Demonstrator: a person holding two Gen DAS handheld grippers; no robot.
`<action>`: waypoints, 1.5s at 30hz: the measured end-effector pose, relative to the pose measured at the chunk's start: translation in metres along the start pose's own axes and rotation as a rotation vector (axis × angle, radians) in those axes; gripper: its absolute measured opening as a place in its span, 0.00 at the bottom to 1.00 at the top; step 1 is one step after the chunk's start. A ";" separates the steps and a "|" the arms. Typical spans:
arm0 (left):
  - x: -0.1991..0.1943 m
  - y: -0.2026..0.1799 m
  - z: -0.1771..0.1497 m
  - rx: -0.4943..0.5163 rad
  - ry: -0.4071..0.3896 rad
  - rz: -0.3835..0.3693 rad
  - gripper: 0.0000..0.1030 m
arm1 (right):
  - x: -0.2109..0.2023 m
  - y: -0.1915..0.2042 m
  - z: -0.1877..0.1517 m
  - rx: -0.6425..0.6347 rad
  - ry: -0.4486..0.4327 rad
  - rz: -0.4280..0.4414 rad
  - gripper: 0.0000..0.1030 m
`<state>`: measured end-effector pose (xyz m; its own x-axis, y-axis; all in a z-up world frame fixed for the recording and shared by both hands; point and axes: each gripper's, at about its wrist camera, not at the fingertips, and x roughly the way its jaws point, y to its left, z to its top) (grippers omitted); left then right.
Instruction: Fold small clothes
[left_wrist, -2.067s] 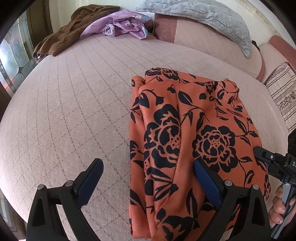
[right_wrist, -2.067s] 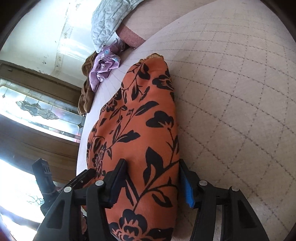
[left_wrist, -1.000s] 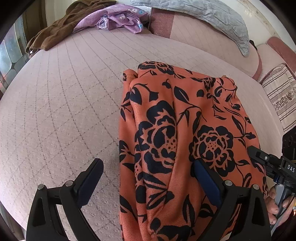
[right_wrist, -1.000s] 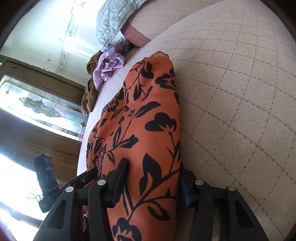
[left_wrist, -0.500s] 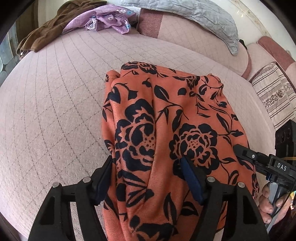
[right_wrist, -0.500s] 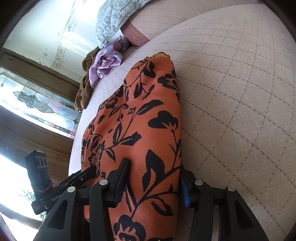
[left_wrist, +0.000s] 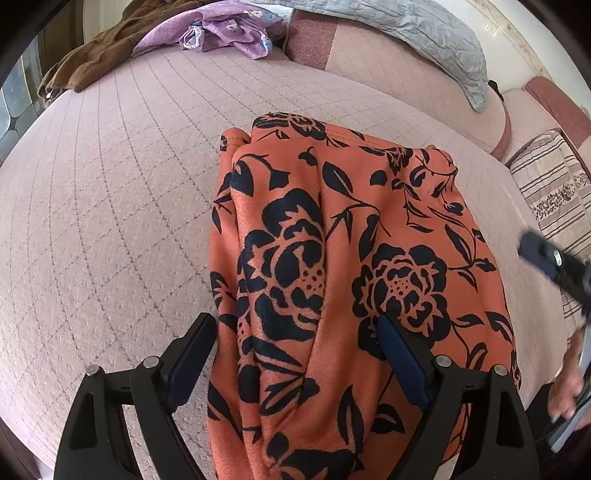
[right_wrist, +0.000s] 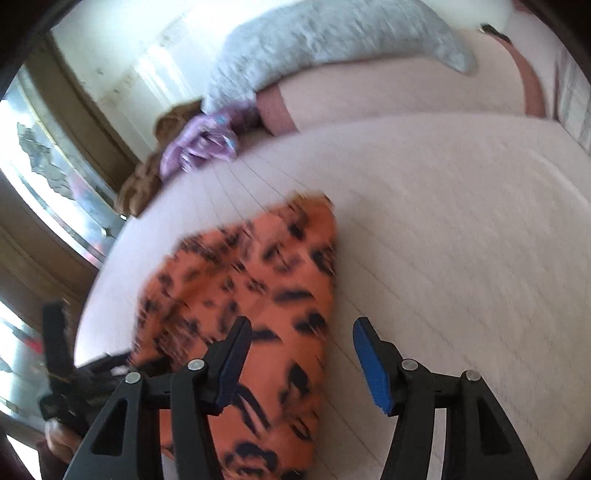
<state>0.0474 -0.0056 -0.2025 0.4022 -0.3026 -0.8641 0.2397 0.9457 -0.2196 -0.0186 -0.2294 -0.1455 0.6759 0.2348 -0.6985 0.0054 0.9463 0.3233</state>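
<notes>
An orange garment (left_wrist: 332, 266) with a black flower print lies folded on the pink quilted bed (left_wrist: 110, 221). My left gripper (left_wrist: 295, 343) is open, its fingers on either side of the garment's near left part, the cloth lying between them. My right gripper (right_wrist: 301, 341) is open and empty, raised above the garment's right edge; the right wrist view is blurred and shows the garment (right_wrist: 266, 295) below its left finger. The right gripper also shows in the left wrist view (left_wrist: 554, 266) at the far right.
A brown cloth (left_wrist: 99, 55) and a purple cloth (left_wrist: 221, 33) lie at the bed's far left corner. A grey quilted pillow (left_wrist: 424, 33) lies along the far side. A striped cushion (left_wrist: 550, 188) sits at the right. A stained-glass window (right_wrist: 48, 173) is on the left.
My right gripper has let go of the garment, opened and lifted away to the right. My left gripper, which had closed on the cloth half a second ago, has opened wider.
</notes>
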 end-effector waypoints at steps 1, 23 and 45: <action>0.000 0.000 -0.001 0.005 -0.003 0.005 0.87 | 0.004 0.004 0.006 -0.012 0.001 -0.007 0.46; -0.002 -0.005 -0.001 0.039 -0.016 0.016 0.87 | 0.064 0.014 0.027 -0.031 0.150 -0.037 0.36; -0.003 0.021 0.005 -0.091 0.040 -0.220 0.82 | 0.070 -0.029 -0.046 0.278 0.193 0.415 0.55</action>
<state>0.0555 0.0146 -0.2028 0.3132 -0.4995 -0.8077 0.2366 0.8647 -0.4430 -0.0053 -0.2305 -0.2332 0.5149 0.6383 -0.5722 -0.0210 0.6767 0.7359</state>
